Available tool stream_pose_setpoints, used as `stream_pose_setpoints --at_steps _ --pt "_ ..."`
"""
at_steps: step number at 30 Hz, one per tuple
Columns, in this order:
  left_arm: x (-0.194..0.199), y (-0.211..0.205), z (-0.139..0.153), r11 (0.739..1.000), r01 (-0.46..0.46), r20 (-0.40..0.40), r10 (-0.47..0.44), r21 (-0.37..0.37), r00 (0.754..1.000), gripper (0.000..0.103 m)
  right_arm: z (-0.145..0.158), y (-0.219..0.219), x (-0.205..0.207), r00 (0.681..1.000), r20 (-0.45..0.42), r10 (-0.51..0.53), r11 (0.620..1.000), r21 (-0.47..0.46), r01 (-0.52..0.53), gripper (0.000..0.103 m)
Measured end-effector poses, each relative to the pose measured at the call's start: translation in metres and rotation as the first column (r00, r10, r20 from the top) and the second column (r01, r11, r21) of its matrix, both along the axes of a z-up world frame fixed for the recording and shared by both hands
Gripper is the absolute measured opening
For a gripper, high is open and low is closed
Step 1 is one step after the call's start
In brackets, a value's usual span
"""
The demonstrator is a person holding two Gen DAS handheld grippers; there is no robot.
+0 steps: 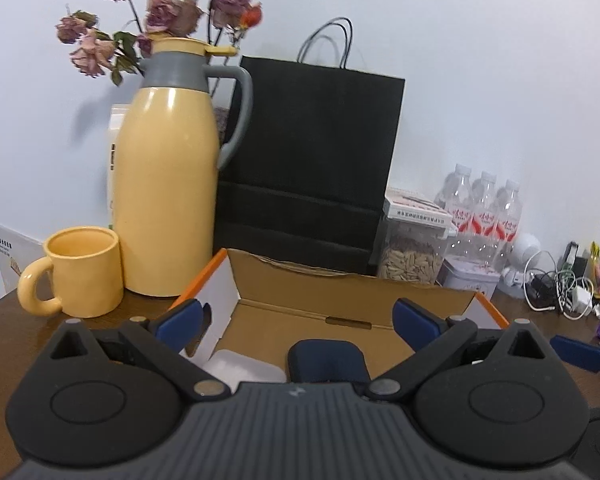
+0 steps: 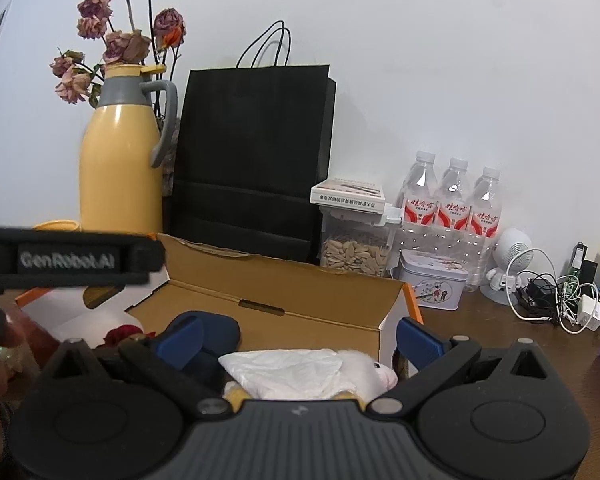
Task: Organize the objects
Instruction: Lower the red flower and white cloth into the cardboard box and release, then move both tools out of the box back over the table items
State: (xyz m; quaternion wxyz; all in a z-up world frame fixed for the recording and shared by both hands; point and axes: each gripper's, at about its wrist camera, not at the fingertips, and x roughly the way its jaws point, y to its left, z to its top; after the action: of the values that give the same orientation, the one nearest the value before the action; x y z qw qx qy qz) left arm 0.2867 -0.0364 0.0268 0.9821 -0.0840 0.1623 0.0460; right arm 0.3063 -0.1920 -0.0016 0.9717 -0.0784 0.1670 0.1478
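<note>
Now, the risks at this moment, line by line:

Left gripper (image 1: 300, 316): its jaws stood fully apart and held nothing; both blue fingers hung over the open cardboard box (image 1: 352, 308).

Right gripper (image 2: 300, 336): its jaws were also wide apart and empty, over the right part of the same box.

Task things: a dark blue object (image 1: 327, 360) and a white flat piece (image 1: 244, 368) lay inside the box; in the right view a white crumpled cloth or bag (image 2: 288, 368) and a small white plush toy (image 2: 374, 372) lay there too, close under the fingers.

Risk, box flap: the upright back flap was close to the fingers; a forward push could probably bend it or slide the light box on the table (image 1: 4, 320).

Risk, neighbours: the yellow mug (image 1: 84, 272) and the tall yellow thermos (image 1: 168, 184) stood just beside the box on its left; a sideways swing of the left gripper might knock them.

Risk, both grippers: they worked over one box, near each other, so they could collide.

Risk, soft things: the cloth partly covered the toy; a grasp there could lift both together.
</note>
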Motion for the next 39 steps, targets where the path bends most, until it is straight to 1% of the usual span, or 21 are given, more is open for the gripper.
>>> stream_pose_setpoints --at_steps 4,6,10,14,22,30,36,39 --pt "-0.016 0.004 0.001 1.000 -0.003 0.019 0.004 -0.021 1.000 0.103 -0.001 -0.007 -0.018 1.000 0.008 0.007 1.000 -0.017 -0.007 0.103" --pt "-0.026 0.003 -0.001 1.000 0.017 0.026 -0.016 -0.026 1.000 0.103 -0.002 -0.012 -0.028 1.000 0.019 -0.005 1.000 -0.018 0.006 0.103" --pt "-0.049 -0.005 -0.007 0.999 0.036 0.036 -0.036 0.009 0.999 0.103 -0.001 -0.022 -0.052 0.998 0.055 -0.016 1.000 -0.016 0.017 0.103" --pt "-0.065 -0.010 -0.015 0.998 0.052 0.012 -0.052 0.034 0.999 0.103 -0.004 -0.035 -0.074 0.998 0.060 -0.022 1.000 0.004 0.022 0.103" --pt "-0.090 -0.014 -0.031 0.995 0.075 -0.041 -0.072 0.062 0.997 0.103 -0.021 -0.052 -0.099 1.000 -0.014 -0.021 1.000 -0.013 0.021 0.103" --pt "-0.107 -0.020 -0.047 0.991 0.108 -0.124 -0.098 0.076 0.987 0.103 -0.037 -0.065 -0.121 0.996 -0.083 -0.030 0.999 -0.031 0.028 0.103" --pt "-0.121 -0.022 -0.053 0.990 0.117 -0.151 -0.105 0.076 0.983 0.103 -0.041 -0.068 -0.127 0.992 -0.118 -0.031 0.999 -0.037 0.027 0.103" --pt "-0.124 -0.020 -0.056 0.991 0.113 -0.168 -0.100 0.068 0.981 0.103 -0.041 -0.069 -0.129 0.992 -0.120 -0.027 0.999 -0.033 0.023 0.103"
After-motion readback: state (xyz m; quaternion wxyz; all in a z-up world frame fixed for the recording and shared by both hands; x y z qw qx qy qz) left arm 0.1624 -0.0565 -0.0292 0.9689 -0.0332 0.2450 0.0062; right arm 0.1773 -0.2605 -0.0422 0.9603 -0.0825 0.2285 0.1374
